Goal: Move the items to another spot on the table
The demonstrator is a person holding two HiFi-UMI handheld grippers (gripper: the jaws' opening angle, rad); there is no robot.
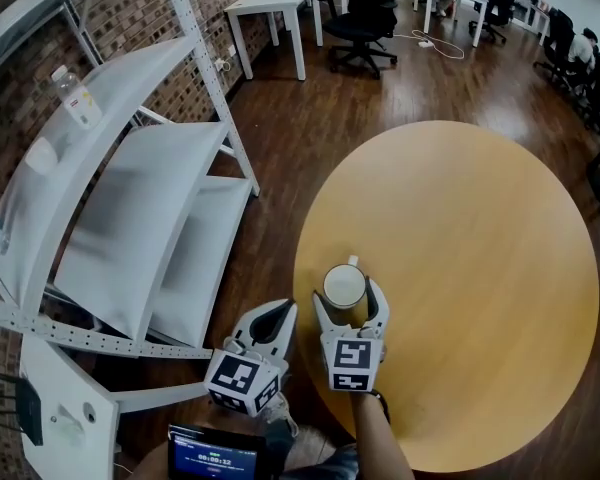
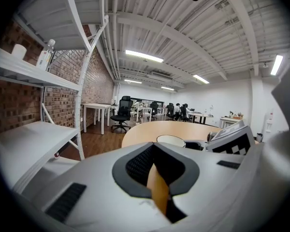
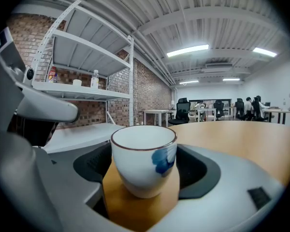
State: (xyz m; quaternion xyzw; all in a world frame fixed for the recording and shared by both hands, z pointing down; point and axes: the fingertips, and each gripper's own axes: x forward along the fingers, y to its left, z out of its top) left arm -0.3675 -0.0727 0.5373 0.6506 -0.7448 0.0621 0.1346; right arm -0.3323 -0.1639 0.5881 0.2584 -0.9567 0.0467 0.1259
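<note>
My right gripper [image 1: 350, 300], jaws spread, brackets the upright white cup [image 1: 344, 286] straight ahead on the table [image 1: 480, 268]; my left gripper [image 1: 278, 313], closed and empty, hangs alongside.

1. A brick wall [image 1: 130, 18] runs down the upper left of the frame, with white metal shelving [image 1: 140, 218] against it.
2. Dark wood floor [image 1: 310, 128] fills the middle.
3. A round wooden counter [image 1: 480, 268] sits at lower right.
4. A white desk [image 1: 270, 0] and a black office chair [image 1: 365, 13] stand along the top.
5. Strip lights [image 3: 187, 50] glow on the white ceiling.
</note>
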